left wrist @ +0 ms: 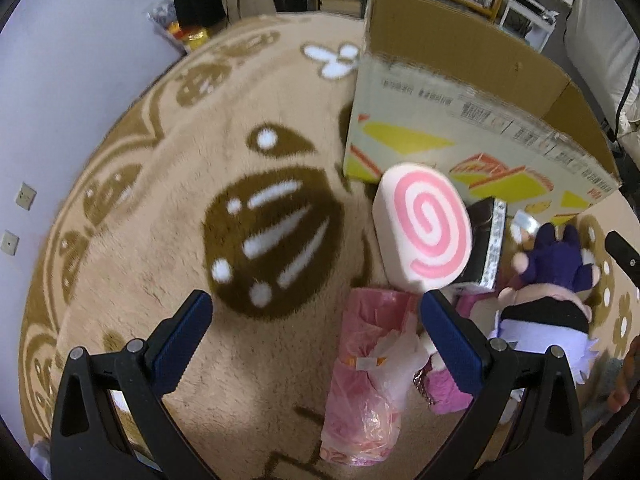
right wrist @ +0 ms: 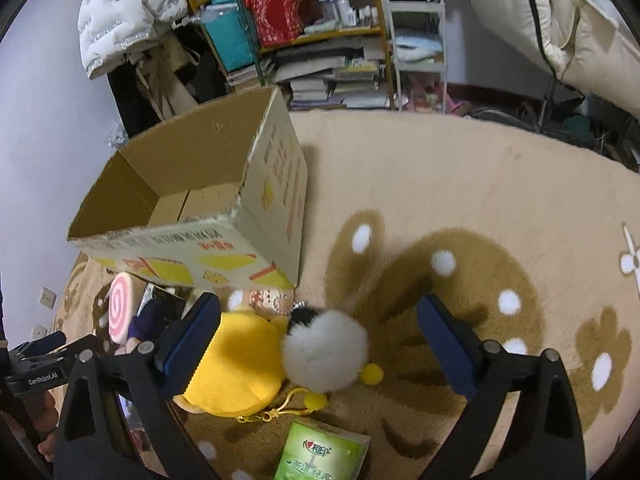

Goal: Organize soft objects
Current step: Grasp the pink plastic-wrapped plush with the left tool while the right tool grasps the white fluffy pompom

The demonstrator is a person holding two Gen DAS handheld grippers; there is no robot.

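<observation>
A white cushion with a pink spiral (left wrist: 426, 236) leans upright before the open cardboard box (left wrist: 460, 80); it also shows in the right wrist view (right wrist: 120, 308). A purple-and-black plush doll (left wrist: 548, 292) lies right of it. My left gripper (left wrist: 316, 332) is open and empty above the rug, its right finger near a pink plastic bag (left wrist: 364, 380). My right gripper (right wrist: 320, 336) is open above a white fluffy pompom (right wrist: 324, 352) and a yellow plush (right wrist: 236, 368), touching neither. The box (right wrist: 192, 184) looks empty inside.
A beige rug with brown patterns (left wrist: 200, 160) covers the floor. A black boxed item (left wrist: 486, 248) stands behind the cushion. A green tissue pack (right wrist: 320, 452) lies near the right gripper. Shelves with books and clutter (right wrist: 320, 40) stand behind the box.
</observation>
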